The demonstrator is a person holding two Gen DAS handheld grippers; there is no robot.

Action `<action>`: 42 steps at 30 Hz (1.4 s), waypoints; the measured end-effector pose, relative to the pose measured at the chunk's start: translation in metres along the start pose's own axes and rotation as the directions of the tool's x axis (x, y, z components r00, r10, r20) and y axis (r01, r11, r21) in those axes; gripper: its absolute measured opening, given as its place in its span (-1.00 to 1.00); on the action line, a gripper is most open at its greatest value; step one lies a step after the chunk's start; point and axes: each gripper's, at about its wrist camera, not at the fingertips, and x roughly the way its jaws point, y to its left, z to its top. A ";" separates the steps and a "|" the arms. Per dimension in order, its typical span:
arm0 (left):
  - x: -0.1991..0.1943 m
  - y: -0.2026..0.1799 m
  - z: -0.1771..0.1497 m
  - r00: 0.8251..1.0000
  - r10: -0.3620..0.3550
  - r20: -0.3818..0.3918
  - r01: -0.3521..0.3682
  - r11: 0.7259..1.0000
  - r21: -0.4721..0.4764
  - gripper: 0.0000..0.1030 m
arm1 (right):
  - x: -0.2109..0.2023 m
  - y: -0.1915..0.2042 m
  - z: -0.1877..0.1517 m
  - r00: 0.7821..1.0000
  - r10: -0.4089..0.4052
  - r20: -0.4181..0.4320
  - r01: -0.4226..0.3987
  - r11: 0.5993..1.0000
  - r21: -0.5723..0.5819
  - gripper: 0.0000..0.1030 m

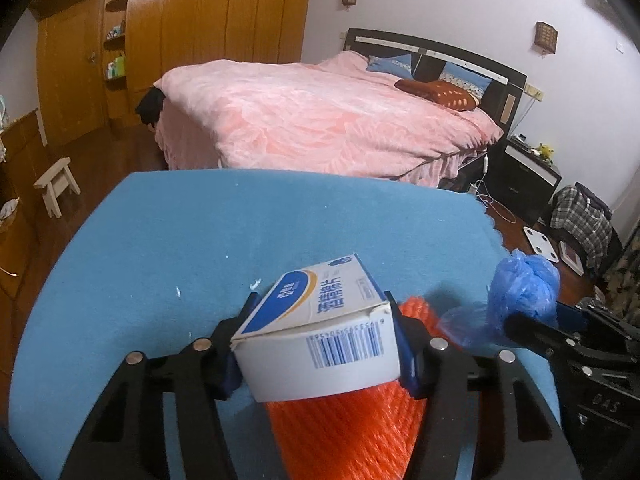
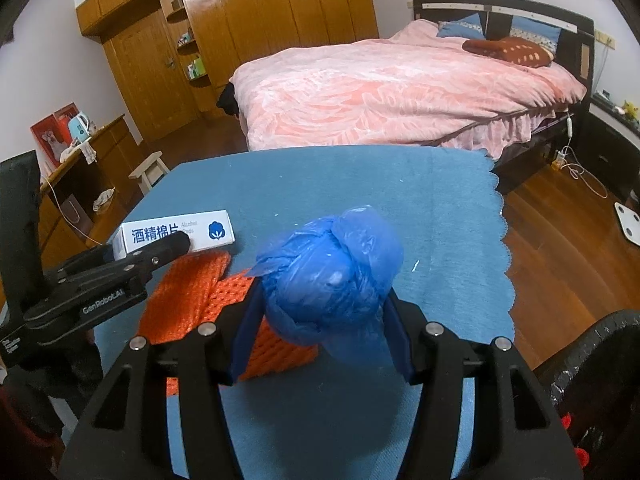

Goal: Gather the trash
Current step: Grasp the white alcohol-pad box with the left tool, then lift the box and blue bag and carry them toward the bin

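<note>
Left gripper (image 1: 320, 320) clamping white-blue carton (image 1: 316, 320), dented

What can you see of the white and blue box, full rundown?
The box is a small rectangular carton, apparently thin cardboard, white with a blue band, a yellow arc and Chinese print; one long side reads "Alcohol" beside a cotton-flower logo, and an end face carries a barcode. Its near top edge looks slightly dented. It sits tilted between the fingers of the left gripper, whose blue pads press on its two sides. It is above the orange foam net on the blue cloth; whether it still touches the net is unclear.
</note>
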 end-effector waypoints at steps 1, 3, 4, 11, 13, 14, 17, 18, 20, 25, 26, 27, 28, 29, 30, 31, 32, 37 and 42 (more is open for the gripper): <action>0.000 0.000 -0.001 1.000 -0.002 -0.008 0.002 1.000 -0.003 0.14 | 0.000 0.000 0.000 1.000 0.001 -0.001 -0.001 1.000 0.001 0.05; 0.004 0.000 -0.007 0.999 -0.007 -0.036 0.006 1.000 -0.010 0.13 | -0.001 0.000 -0.001 1.000 0.004 -0.006 -0.004 1.000 0.000 0.05; 0.006 0.000 -0.011 0.999 -0.007 -0.050 0.007 1.000 -0.012 0.13 | -0.002 0.000 -0.002 1.000 0.004 -0.007 -0.004 1.000 -0.002 0.05; 0.018 0.002 -0.021 0.995 -0.004 -0.097 0.001 1.000 -0.026 0.19 | -0.001 -0.002 -0.004 1.000 -0.004 -0.025 0.005 1.000 0.005 0.06; 0.019 0.001 -0.020 0.995 -0.003 -0.099 0.000 1.000 -0.029 0.27 | 0.000 -0.002 -0.004 1.000 -0.006 -0.027 0.006 1.000 0.005 0.06; 0.020 0.001 -0.019 0.995 0.001 -0.098 -0.003 1.000 -0.026 0.30 | 0.000 -0.002 -0.004 1.000 -0.006 -0.027 0.006 1.000 0.005 0.06; 0.023 0.001 -0.018 0.995 0.007 -0.100 -0.010 1.000 -0.024 0.34 | 0.001 -0.001 -0.003 1.000 -0.005 -0.029 0.005 1.000 0.006 0.06; 0.025 0.001 -0.017 0.995 0.008 -0.103 -0.011 1.000 -0.028 0.34 | 0.002 -0.001 -0.003 1.000 -0.005 -0.030 0.005 1.000 0.004 0.06; 0.027 0.003 -0.017 0.994 0.011 -0.107 -0.014 0.999 -0.031 0.23 | 0.002 0.000 -0.003 1.000 -0.005 -0.030 0.005 1.000 0.000 0.06; 0.021 0.003 -0.017 0.996 0.008 -0.085 -0.010 1.000 -0.027 0.06 | -0.002 0.001 -0.004 1.000 -0.002 -0.023 0.002 1.000 -0.005 0.06; 0.017 0.002 -0.017 0.997 0.009 -0.075 -0.011 1.000 -0.025 0.05 | -0.003 0.001 -0.004 1.000 -0.002 -0.021 0.002 1.000 -0.005 0.06; 0.012 0.001 -0.016 0.998 0.011 -0.061 -0.012 1.000 -0.024 0.05 | -0.005 0.001 -0.003 1.000 -0.002 -0.016 0.002 1.000 -0.005 0.06; 0.007 0.000 -0.015 0.999 0.013 -0.047 -0.014 1.000 -0.025 0.05 | -0.007 0.002 -0.003 1.000 -0.003 -0.011 0.003 1.000 -0.004 0.06; 0.003 -0.001 -0.015 0.999 0.013 -0.036 -0.014 1.000 -0.026 0.05 | -0.010 0.002 -0.002 1.000 -0.002 -0.004 0.002 1.000 -0.002 0.06; -0.005 -0.003 -0.013 1.000 0.013 -0.018 -0.014 1.000 -0.028 0.05 | -0.013 0.002 -0.002 1.000 0.000 0.001 0.000 1.000 -0.001 0.06; -0.010 -0.004 -0.012 1.000 0.015 -0.009 -0.015 1.000 -0.028 0.05 | -0.015 0.002 -0.001 1.000 0.002 0.006 -0.002 1.000 0.001 0.06; -0.015 -0.006 -0.010 1.000 0.017 0.001 -0.017 1.000 -0.027 0.05 | -0.018 0.002 0.000 1.000 0.003 0.011 -0.003 1.000 0.001 0.06; -0.045 -0.019 -0.004 0.998 0.023 0.052 -0.022 1.000 -0.017 0.05 | -0.037 0.004 0.003 0.999 0.009 0.043 -0.009 1.000 -0.001 0.06; -0.071 -0.031 0.001 0.997 0.024 0.075 -0.022 1.000 -0.020 0.05 | -0.061 0.002 0.007 0.997 0.013 0.076 -0.013 1.000 0.001 0.06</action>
